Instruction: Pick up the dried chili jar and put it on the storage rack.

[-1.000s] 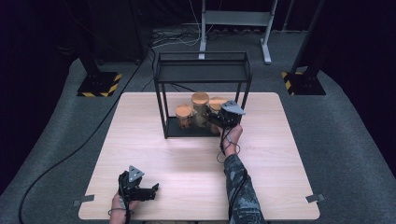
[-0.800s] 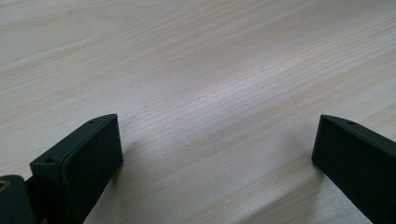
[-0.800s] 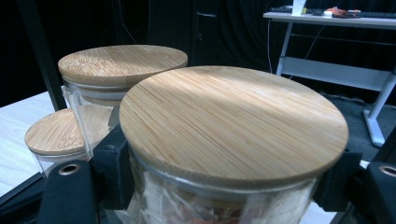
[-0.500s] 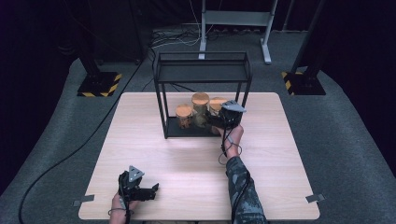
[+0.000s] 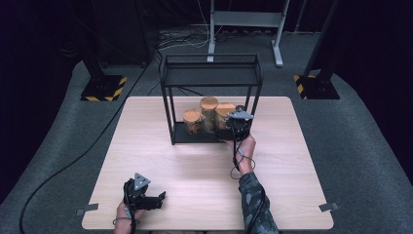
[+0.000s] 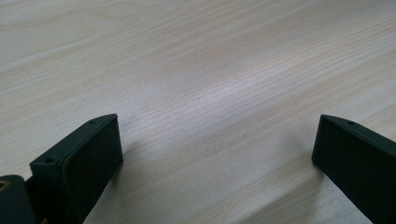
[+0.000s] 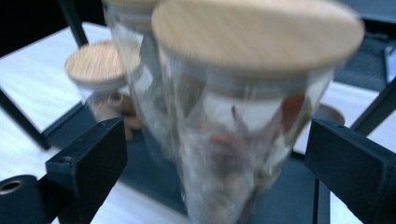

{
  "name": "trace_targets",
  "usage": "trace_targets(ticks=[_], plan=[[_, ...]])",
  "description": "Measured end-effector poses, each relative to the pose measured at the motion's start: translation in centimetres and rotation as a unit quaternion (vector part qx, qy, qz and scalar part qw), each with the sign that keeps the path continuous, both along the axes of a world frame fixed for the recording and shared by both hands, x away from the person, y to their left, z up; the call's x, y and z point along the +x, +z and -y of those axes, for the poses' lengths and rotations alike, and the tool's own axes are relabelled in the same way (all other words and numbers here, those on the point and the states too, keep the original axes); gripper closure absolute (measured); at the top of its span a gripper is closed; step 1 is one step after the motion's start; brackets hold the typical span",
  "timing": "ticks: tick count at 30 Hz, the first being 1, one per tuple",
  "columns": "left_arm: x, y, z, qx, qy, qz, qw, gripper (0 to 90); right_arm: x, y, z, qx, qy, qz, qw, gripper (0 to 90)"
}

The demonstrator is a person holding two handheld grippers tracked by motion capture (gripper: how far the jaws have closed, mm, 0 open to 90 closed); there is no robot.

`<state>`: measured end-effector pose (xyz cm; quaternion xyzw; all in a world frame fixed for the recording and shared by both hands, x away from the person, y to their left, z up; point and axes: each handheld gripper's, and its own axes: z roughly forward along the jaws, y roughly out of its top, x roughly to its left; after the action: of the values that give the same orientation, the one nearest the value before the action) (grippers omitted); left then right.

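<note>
My left gripper (image 5: 158,199) rests low on the table (image 5: 146,146) near my edge, jaws spread wide with bare wood between them. Ahead stands one black rack (image 5: 209,78), and on its bottom shelf I count three jars, each with a wooden lid: a short jar (image 5: 192,121) at the left, a tall jar (image 5: 209,113) in the middle, and the right jar (image 7: 243,116) at the front right corner. All stand upright, long axis vertical, lids up. My right gripper (image 5: 233,127) has just been opening its jaws; they flank the right jar without pressing it.
</note>
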<state>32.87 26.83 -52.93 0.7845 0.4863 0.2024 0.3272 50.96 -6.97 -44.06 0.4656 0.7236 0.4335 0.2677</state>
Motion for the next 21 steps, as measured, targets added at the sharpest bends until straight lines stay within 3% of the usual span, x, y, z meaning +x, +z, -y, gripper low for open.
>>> trace_targets(ticks=[10,21], plan=[[0.0,0.0,0.0,0.0,0.0,0.0,1.0,0.8,-2.3,-1.1,1.2,-0.009,0.02,-0.057,0.9981,2.0],[0.0,0.0,0.0,0.0,0.001,0.0,1.0,0.8,-6.6,-4.1,1.7,-0.029,0.03,-0.105,0.9935,0.4]])
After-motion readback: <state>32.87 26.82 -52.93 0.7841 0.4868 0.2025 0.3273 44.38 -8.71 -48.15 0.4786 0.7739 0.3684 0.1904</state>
